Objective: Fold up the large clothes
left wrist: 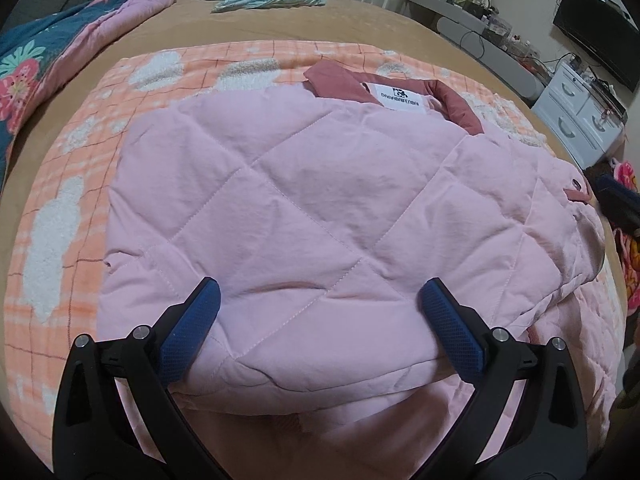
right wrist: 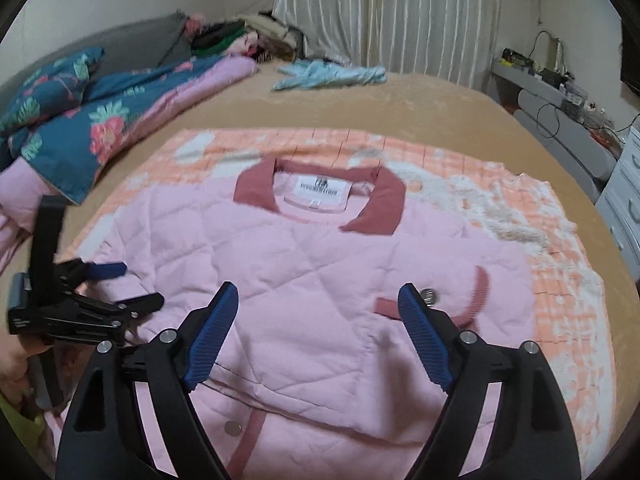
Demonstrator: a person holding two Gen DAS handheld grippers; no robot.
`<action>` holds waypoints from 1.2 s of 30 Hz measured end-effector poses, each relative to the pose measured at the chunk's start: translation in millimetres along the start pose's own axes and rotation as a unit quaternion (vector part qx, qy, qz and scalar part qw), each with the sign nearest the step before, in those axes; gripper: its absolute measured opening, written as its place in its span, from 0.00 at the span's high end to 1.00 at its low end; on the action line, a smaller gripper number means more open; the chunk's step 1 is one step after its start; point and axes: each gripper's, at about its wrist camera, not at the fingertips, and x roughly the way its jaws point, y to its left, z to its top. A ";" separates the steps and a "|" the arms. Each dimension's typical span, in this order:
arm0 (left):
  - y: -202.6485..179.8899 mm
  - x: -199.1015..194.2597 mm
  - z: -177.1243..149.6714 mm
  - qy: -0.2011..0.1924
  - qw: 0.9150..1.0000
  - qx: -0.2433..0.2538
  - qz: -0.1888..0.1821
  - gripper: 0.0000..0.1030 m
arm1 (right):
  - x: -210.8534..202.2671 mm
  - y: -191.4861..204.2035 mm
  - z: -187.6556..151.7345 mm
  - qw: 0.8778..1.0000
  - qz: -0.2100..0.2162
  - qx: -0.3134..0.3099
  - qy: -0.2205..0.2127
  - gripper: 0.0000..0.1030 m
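A pink quilted jacket (left wrist: 300, 200) with a dusty-rose collar (right wrist: 256, 190) and a white neck label lies folded on an orange-and-white checked blanket (left wrist: 60, 240). My left gripper (left wrist: 320, 292) is open, its blue pads wide apart over the jacket's near folded edge and pressing on nothing. In the right wrist view the jacket (right wrist: 320, 248) lies collar away from me, with a snap button near the right fingertip. My right gripper (right wrist: 318, 294) is open above the jacket's lower front, holding nothing. The left gripper (right wrist: 138, 286) shows at the jacket's left side, held by a hand (right wrist: 16, 360).
The blanket lies on a tan bed (right wrist: 420, 100). A teal floral quilt (right wrist: 80, 128) is bunched along the left and a light blue garment (right wrist: 328, 74) lies at the far end. White drawers (left wrist: 576, 116) and a grey desk with cables stand to the right.
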 end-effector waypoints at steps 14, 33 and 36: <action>-2.3 0.8 0.7 0.001 1.000 0.007 0.007 0.08 | 73.2 14.4 -30.0 0.997 -0.014 -0.009 0.081 0.15; -6.8 -21.8 6.8 0.006 1.000 -0.004 0.000 0.09 | 62.3 9.7 -41.4 0.997 -0.014 0.032 0.062 0.14; -8.2 -28.3 7.5 0.003 1.000 -0.006 -0.003 0.09 | 48.9 6.9 -43.9 0.997 -0.007 0.047 0.059 0.13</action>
